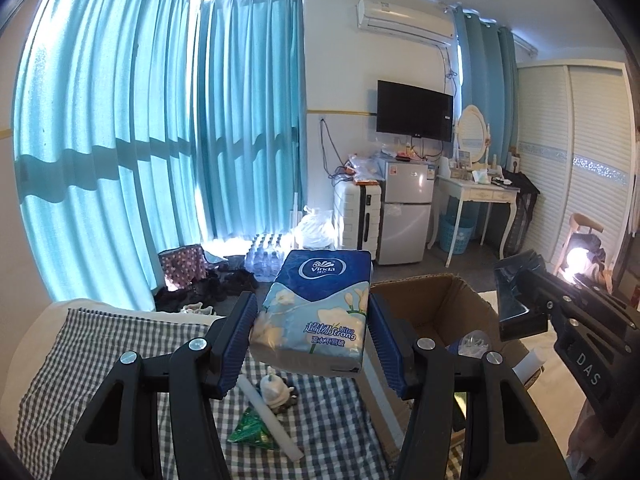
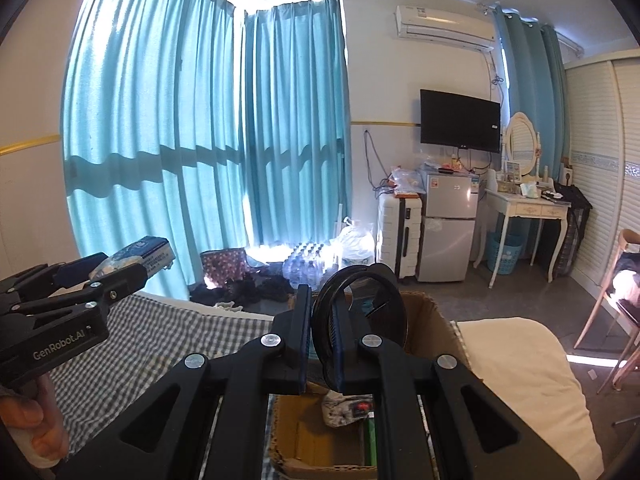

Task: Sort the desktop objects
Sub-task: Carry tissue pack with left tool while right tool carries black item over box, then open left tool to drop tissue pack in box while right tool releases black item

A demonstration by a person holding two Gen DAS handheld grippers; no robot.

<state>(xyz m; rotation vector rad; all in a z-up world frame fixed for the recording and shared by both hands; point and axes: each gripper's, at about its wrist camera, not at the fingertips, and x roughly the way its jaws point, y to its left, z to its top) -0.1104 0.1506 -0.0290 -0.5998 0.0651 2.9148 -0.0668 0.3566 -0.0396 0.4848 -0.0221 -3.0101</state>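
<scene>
The cardboard box serves as landmark, standing on the bed. In the left wrist view, the tissue pack sits between the left gripper's fingers, above the bed just left of the box. Below it, left of the box, a paper tube, a small figurine and a foil packet lie on the bed. The right gripper holds a round disc over the box's opening. Behind the box, across the floor, stand a suitcase, a fridge and a dressing table.
</scene>
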